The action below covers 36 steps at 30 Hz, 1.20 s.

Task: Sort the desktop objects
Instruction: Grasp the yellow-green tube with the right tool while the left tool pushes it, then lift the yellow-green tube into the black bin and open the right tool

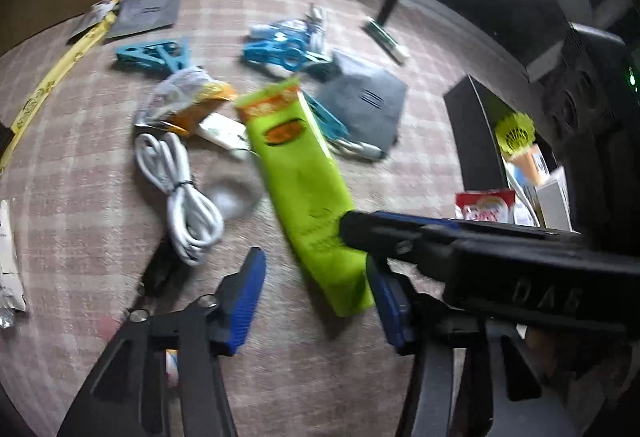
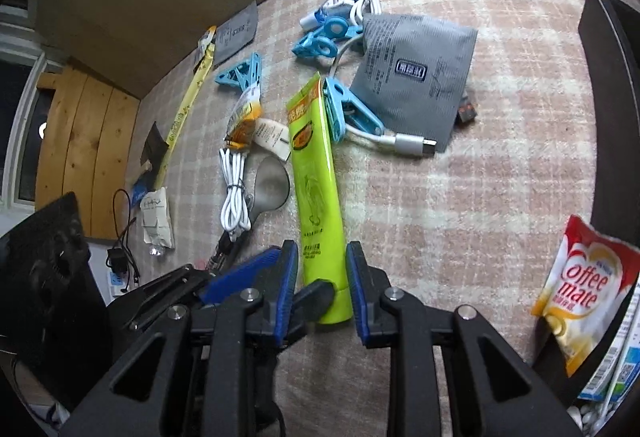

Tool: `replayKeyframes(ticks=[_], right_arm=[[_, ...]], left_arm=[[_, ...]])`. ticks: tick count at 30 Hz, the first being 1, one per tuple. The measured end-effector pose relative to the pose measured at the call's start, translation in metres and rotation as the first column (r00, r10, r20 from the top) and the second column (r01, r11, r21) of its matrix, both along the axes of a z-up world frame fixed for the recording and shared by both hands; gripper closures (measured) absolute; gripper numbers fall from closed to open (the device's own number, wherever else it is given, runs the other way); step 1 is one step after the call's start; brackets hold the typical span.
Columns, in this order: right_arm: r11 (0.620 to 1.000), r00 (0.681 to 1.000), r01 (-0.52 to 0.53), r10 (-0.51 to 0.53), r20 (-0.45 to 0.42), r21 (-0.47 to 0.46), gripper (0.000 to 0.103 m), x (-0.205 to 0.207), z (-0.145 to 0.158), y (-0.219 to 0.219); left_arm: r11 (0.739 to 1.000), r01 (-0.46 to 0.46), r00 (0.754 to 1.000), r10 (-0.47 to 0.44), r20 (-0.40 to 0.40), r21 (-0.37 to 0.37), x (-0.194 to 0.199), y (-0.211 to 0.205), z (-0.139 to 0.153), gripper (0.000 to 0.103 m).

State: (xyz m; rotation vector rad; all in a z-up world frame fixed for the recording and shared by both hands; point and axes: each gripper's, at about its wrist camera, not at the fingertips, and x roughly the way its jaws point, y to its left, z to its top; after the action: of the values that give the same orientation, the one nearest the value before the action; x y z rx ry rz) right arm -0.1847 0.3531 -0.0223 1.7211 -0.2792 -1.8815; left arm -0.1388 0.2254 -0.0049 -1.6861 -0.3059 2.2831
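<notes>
The right gripper [image 2: 322, 285] is clamped on the cap end of the green tube [image 2: 316, 173], which runs from its pads toward 12 o'clock over the checked cloth [image 2: 480, 197]. The left gripper [image 1: 316, 297] stands with its jaws apart and nothing pressed between them, the tube's end [image 1: 304, 173] just inside its right pad. A white cable [image 2: 234, 193] and a spoon [image 2: 272, 181] lie at 9 o'clock of the tube, blue clips [image 2: 344, 109] and a grey pouch [image 2: 416, 77] at 1 o'clock, and a Coffee-mate sachet [image 2: 580, 289] in the black box [image 2: 612, 85] at 3 o'clock.
</notes>
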Motion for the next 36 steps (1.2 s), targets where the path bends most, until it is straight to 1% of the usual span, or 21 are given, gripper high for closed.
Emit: replayKeyframes(ticks=[1, 3, 6, 8, 10, 12, 13, 16, 17, 18, 19, 20, 22, 25, 30, 36], right_arm=[[1.000, 1.000, 0.005, -0.005, -0.001, 0.009, 0.076, -0.003, 0.000, 0.000], [1.000, 1.000, 0.012, -0.012, 0.010, 0.007, 0.068, -0.010, -0.003, -0.002], [1.000, 1.000, 0.001, -0.001, 0.023, 0.002, 0.067, -0.017, -0.006, -0.008], [1.000, 0.999, -0.017, 0.017, 0.029, 0.001, 0.067, -0.017, -0.007, -0.015], [1.000, 0.999, -0.027, 0.027, 0.034, 0.001, 0.067, -0.016, -0.010, -0.021], [0.999, 0.999, -0.037, 0.037, 0.036, 0.017, 0.068, -0.015, -0.015, -0.027], [0.999, 0.999, -0.035, 0.035, 0.013, 0.025, 0.069, -0.014, -0.014, -0.029], [0.999, 0.999, -0.033, 0.033, 0.003, 0.034, 0.072, -0.012, -0.013, -0.028], [0.999, 1.000, -0.029, 0.028, 0.005, 0.029, 0.079, -0.012, -0.012, -0.026], [0.999, 0.999, -0.035, 0.036, 0.028, -0.010, 0.089, -0.010, -0.012, -0.025], [0.999, 0.999, -0.038, 0.038, 0.034, -0.017, 0.089, -0.008, -0.011, -0.024], [0.999, 0.999, -0.047, 0.047, -0.001, 0.018, 0.089, -0.004, -0.007, -0.026], [0.997, 0.998, -0.055, 0.057, -0.028, 0.046, 0.089, 0.001, -0.003, -0.027], [0.999, 0.999, -0.039, 0.040, -0.034, 0.027, 0.090, 0.003, 0.002, -0.021], [1.000, 0.996, -0.024, 0.024, -0.081, 0.006, 0.089, 0.010, 0.029, -0.003], [0.999, 0.990, 0.043, -0.043, -0.132, -0.007, 0.089, 0.021, 0.066, 0.036]], left_arm=[[1.000, -0.001, 1.000, 0.001, 0.003, 0.003, -0.002, -0.002, -0.001, 0.050], [1.000, 0.003, 1.000, -0.003, 0.004, 0.016, -0.005, -0.001, -0.002, 0.050], [1.000, 0.017, 1.000, -0.018, 0.008, 0.015, -0.009, 0.004, -0.006, 0.050], [0.999, 0.028, 0.999, -0.028, 0.020, 0.029, -0.009, 0.008, -0.010, 0.051], [0.999, 0.042, 0.999, -0.042, -0.001, 0.028, -0.009, 0.013, -0.010, 0.051], [0.998, 0.058, 0.998, -0.058, -0.014, 0.016, -0.010, 0.017, -0.010, 0.057], [0.998, 0.065, 0.998, -0.064, -0.013, 0.023, -0.011, 0.018, -0.011, 0.059], [0.996, 0.069, 0.998, -0.068, -0.009, 0.048, -0.010, 0.017, -0.012, 0.063], [0.996, 0.071, 0.997, -0.071, -0.006, 0.051, -0.009, 0.018, -0.012, 0.069], [0.997, 0.064, 0.998, -0.064, -0.006, 0.037, -0.008, 0.018, -0.012, 0.070], [0.997, 0.065, 0.998, -0.065, -0.008, 0.041, -0.006, 0.018, -0.011, 0.070], [0.997, 0.064, 0.998, -0.064, -0.007, 0.044, -0.006, 0.019, -0.011, 0.070], [0.997, 0.061, 0.998, -0.061, -0.002, 0.054, -0.005, 0.020, -0.010, 0.070], [0.997, 0.071, 0.997, -0.070, -0.025, 0.041, -0.001, 0.024, -0.002, 0.070], [0.994, 0.099, 0.993, -0.096, -0.069, 0.043, 0.007, 0.039, 0.023, 0.070], [0.981, 0.185, 0.977, -0.178, -0.119, 0.050, 0.022, 0.075, 0.053, 0.070]])
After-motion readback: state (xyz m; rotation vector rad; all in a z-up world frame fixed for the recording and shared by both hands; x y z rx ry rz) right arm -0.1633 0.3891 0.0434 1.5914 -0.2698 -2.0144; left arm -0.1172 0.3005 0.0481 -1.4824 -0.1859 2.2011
